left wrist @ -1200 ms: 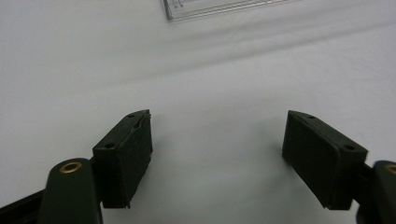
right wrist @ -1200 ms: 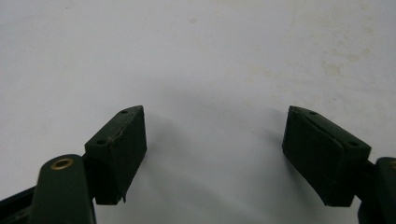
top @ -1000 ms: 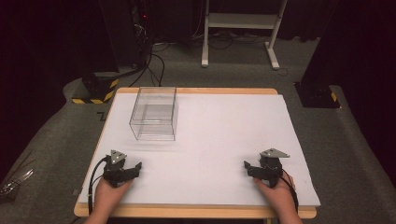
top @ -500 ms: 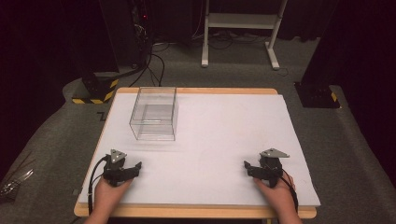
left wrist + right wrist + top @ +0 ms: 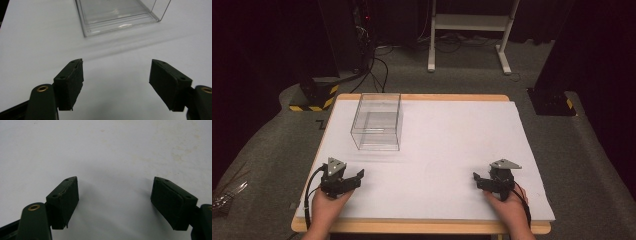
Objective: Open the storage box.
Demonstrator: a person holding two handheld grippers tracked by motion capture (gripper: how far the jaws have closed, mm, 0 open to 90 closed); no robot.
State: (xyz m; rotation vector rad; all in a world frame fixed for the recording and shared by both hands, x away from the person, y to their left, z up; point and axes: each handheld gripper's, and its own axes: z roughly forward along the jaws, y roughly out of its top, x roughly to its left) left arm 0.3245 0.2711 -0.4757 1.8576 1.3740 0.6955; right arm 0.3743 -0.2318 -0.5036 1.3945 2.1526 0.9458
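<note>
lab | dark curtains [image 5: 257,45] – cables [image 5: 372,65] – hazard-striped stand foot [image 5: 314,97]

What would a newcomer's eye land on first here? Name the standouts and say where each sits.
First, the clear plastic box, empty and standing toward the far left of the white table. Then the two black tools near the front edge: the left hand-held gripper and the right hand-held gripper, each with jaws spread wide and nothing between them.
</note>
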